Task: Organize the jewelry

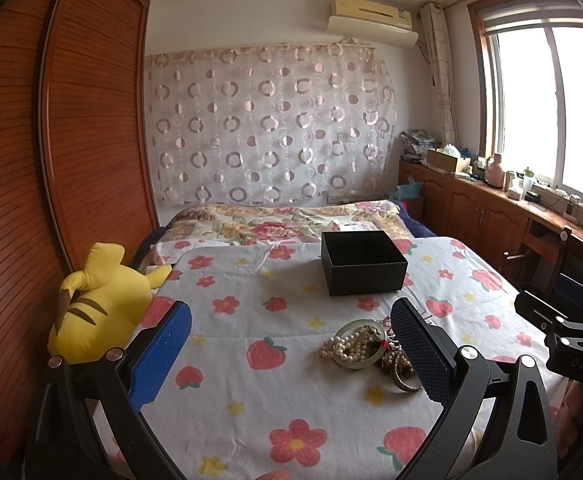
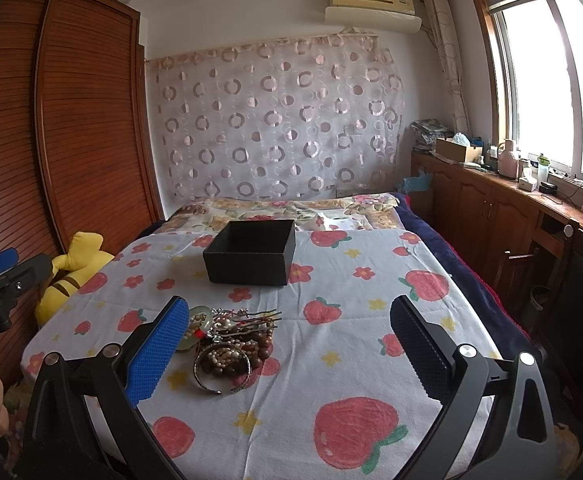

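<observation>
Jewelry heaped on a bed, an open box set behind it, both tools held wide open above the sheet

A tangled jewelry pile [image 2: 227, 346] is seen on the strawberry-print bedsheet [image 2: 371, 320]: a pale green bangle [image 1: 357, 344] with a pearl strand [image 1: 345, 346] laid across it, dark wooden beads [image 2: 257, 346], a metal cuff bracelet [image 2: 221, 372] and some hairpins [image 2: 247, 316]. A black box [image 2: 251, 252], lidless and empty as far as can be seen, is placed farther up the bed, apart from the pile. The left tool [image 1: 291, 356] is held with its jaws spread and nothing between them, the pile lying by its right finger. The right tool [image 2: 291, 354] is likewise spread and empty, the pile just beside its blue left finger. A yellow plush toy [image 1: 99, 304] is propped at the bed's left edge against a wooden wardrobe [image 1: 71, 140]
</observation>
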`<state>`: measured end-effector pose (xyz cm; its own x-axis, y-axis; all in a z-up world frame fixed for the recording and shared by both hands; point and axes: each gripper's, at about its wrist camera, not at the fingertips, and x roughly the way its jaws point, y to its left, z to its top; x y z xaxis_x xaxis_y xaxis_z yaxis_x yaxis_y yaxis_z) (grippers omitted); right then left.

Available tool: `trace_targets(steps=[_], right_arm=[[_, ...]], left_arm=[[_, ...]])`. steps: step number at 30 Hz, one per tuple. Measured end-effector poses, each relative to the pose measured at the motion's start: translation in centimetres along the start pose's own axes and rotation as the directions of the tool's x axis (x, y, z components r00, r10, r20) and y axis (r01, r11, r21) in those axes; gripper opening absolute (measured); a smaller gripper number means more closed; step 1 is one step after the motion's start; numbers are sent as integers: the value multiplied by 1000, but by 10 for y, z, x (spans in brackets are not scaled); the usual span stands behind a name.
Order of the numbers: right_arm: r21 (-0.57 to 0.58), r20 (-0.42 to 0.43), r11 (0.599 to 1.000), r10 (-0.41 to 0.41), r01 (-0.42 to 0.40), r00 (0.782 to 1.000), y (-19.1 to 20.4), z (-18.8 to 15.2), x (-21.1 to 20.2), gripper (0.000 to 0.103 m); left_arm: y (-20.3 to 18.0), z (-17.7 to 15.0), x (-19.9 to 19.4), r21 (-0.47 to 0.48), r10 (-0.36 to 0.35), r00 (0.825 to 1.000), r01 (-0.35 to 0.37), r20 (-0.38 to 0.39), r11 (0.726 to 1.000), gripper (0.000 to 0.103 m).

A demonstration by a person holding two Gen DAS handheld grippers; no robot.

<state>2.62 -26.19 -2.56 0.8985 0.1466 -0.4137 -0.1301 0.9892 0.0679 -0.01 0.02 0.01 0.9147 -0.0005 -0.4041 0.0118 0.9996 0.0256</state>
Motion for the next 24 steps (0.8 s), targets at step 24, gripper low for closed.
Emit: trace_targets(steps=[24], right_arm=[[0,0,1000,1,-1,1000,-1,-1,1,101]], left_arm=[[0,0,0,0,0,1000,0,-2,1000,97]])
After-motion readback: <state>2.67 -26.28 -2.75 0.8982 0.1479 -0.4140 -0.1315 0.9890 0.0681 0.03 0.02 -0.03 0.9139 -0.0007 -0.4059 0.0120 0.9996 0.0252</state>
